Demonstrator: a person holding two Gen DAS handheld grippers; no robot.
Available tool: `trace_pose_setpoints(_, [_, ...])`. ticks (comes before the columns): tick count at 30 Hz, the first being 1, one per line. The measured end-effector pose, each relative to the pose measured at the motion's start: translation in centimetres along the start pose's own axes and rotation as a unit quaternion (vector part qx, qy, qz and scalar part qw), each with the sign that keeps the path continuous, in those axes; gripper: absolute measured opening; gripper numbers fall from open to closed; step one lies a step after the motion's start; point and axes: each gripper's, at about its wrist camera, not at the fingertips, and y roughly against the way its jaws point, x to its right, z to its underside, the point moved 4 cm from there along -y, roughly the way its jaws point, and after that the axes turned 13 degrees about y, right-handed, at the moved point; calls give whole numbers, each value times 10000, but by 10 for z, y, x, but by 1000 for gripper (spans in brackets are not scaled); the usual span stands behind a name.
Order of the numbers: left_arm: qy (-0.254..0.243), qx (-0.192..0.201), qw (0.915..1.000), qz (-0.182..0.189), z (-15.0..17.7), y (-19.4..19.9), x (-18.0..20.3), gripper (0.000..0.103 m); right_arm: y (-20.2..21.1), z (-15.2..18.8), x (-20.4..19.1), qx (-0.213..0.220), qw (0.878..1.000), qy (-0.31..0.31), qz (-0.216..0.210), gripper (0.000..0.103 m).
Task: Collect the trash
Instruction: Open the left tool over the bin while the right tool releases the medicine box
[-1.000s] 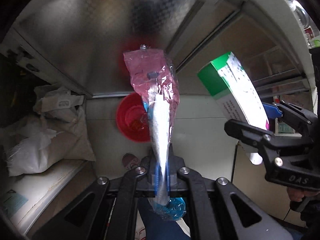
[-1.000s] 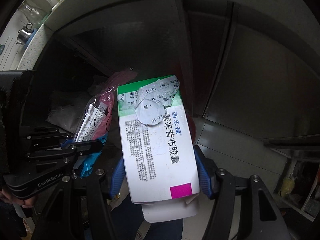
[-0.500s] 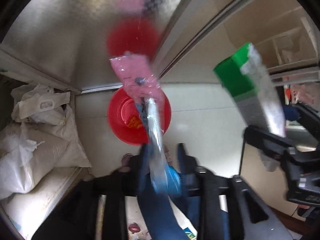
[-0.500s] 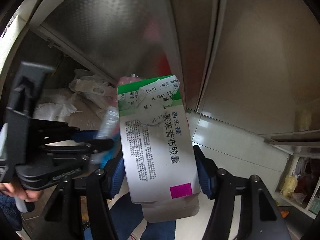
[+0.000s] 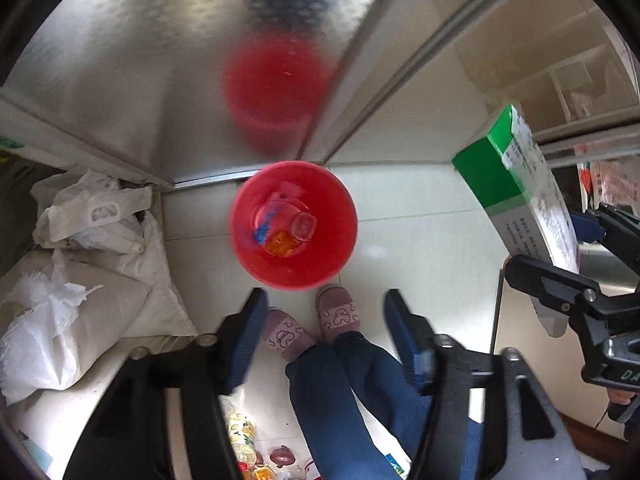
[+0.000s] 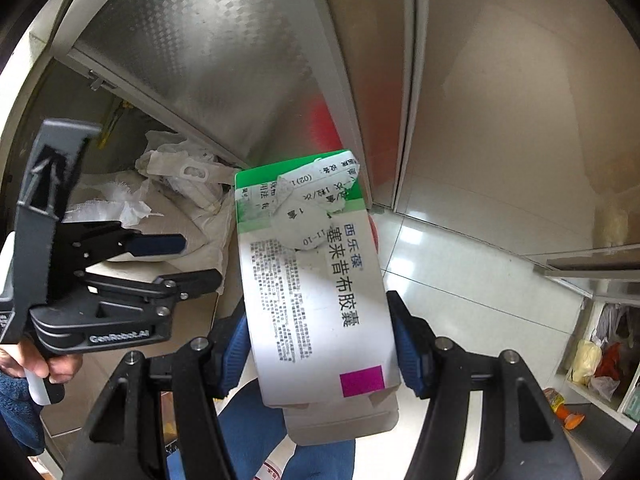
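Note:
A red bin [image 5: 293, 224] stands on the tiled floor right below my left gripper [image 5: 326, 334]. Its jaws are opening and nothing is between them. A pink-and-clear wrapper [image 5: 276, 218] lies inside the bin with other scraps. My right gripper [image 6: 320, 350] is shut on a green-and-white medicine box [image 6: 316, 280], gripped at its lower end. That box [image 5: 516, 184] also shows at the right of the left wrist view, held beside the bin. The left gripper [image 6: 158, 260] appears at the left of the right wrist view.
White sacks and plastic bags [image 5: 80, 264] are piled left of the bin. A metal cabinet door [image 5: 160, 60] rises behind it. The person's slippers [image 5: 312, 320] and jeans are just below the bin. Shelves with bags [image 6: 600, 364] are at the right.
The left gripper opened and the pink wrapper dropped from it into the red bin. Both grippers came down closer to the floor. The box stays gripped by the right one.

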Motion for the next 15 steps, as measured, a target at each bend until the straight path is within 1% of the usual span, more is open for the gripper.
trace_pose_setpoints(1, [46,51,10000,-30,0,1,-6,78,1,1,2,9,10000,40,0,60])
trace_pose_setpoints(2, [111,84,9999,-49,0,2,-11,86,0,0,2,7,10000,79,-3,60])
trace_pose_setpoints(7, [416,143,9990,-29,0,5,-36,88,-11,-7,-4,-54,9996,243,-100,60])
trace_pose_setpoints(11, [429,350,9982,-231,4,10,-49,103,-23,-12,-12,-129,9987,450,-176,60])
trace_pose_setpoints(15, [595,473,9968,-258,5,14,-65,103,-35,-16,-18,-240,9977,615,-177,60])
